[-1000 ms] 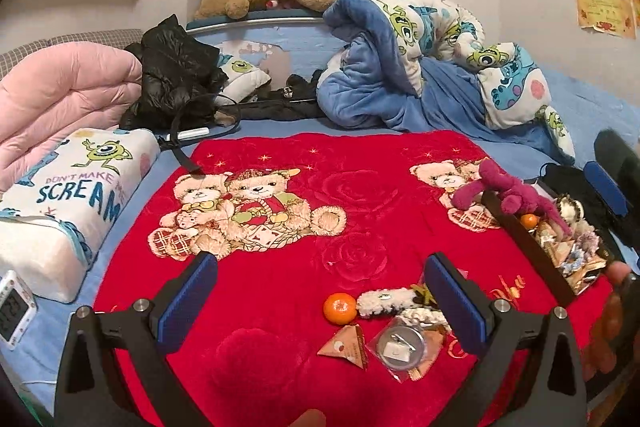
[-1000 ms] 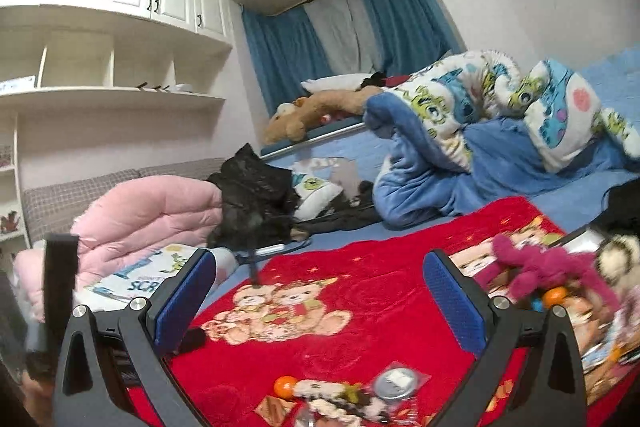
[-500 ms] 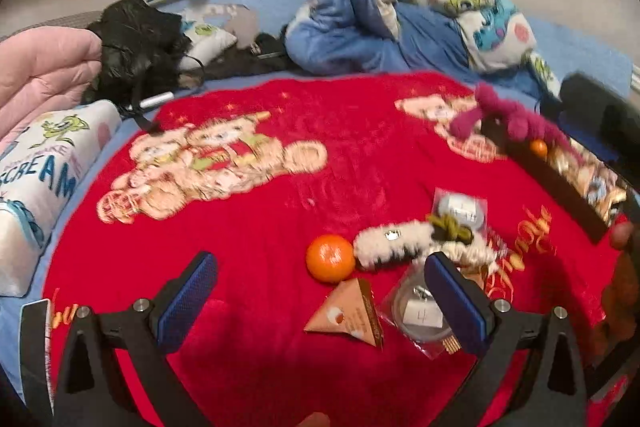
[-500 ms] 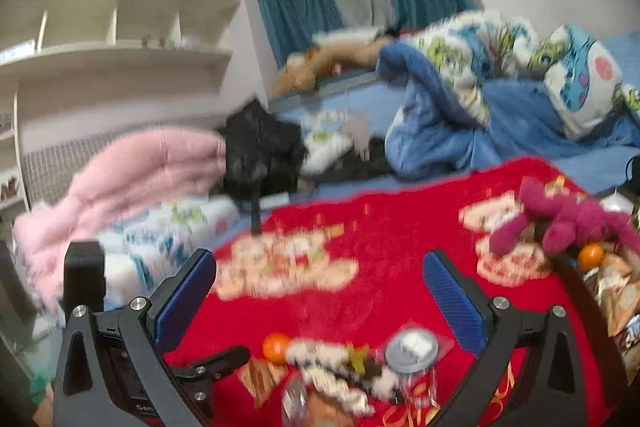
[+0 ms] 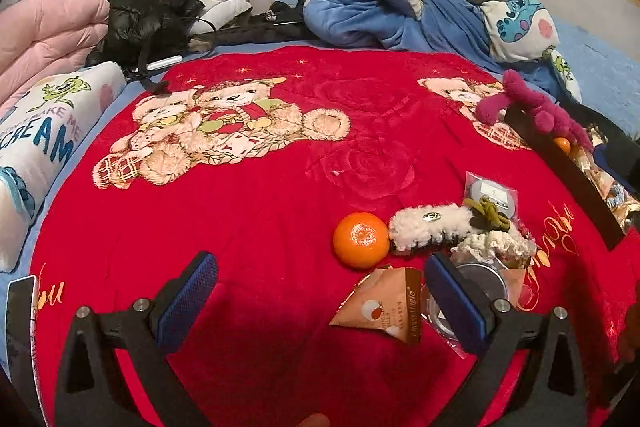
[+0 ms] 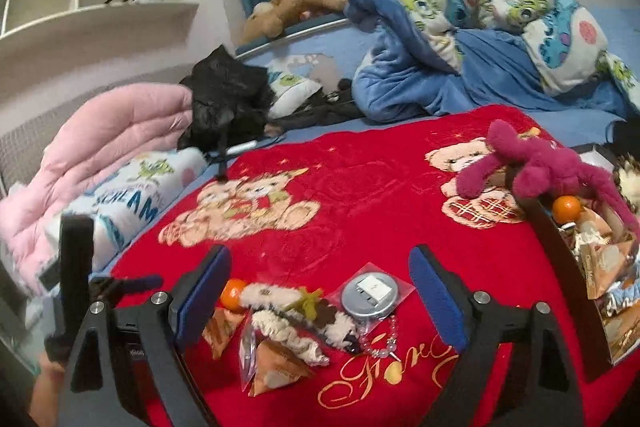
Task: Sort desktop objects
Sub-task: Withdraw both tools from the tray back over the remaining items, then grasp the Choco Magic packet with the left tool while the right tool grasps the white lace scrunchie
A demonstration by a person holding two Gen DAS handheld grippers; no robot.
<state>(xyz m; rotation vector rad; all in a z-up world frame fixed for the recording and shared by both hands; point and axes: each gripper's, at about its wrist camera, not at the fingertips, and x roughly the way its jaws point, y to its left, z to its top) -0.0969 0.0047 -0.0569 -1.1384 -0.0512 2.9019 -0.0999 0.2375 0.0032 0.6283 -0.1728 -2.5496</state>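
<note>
My left gripper (image 5: 320, 301) hovers low over the red blanket (image 5: 260, 211), its blue-padded fingers spread wide and holding nothing; bare red plush lies between them, with open room stretching left toward the blanket's edge, where a white printed pillow (image 5: 44, 131) borders it. Just beyond the right finger sits the cluster I am sorting: a mandarin (image 5: 361, 240) touching a fluffy white hair clip (image 5: 430, 227), a triangular orange snack packet (image 5: 386, 309) just in front of the fruit, and a round tin in a clear bag (image 5: 491, 193) at the far side, all crowded together. My right gripper (image 6: 318, 297) is also spread wide and empty, poised above the same cluster, which lies between its fingers: the mandarin (image 6: 234, 293) beside the left finger, the hair clip (image 6: 276, 297) next to it, the bagged tin (image 6: 372, 293) toward the right finger, and a snack packet (image 6: 276, 367) nearest the camera. Along the blanket's right edge runs a dark tray (image 6: 560, 255) already filled with packets and a second mandarin (image 6: 566, 209), a magenta plush toy (image 6: 536, 163) draped over its far corner. A broad strip of uncovered blanket separates the cluster from the tray. Rumpled blue bedding (image 6: 440, 75) piles up beyond the blanket's far edge.
</note>
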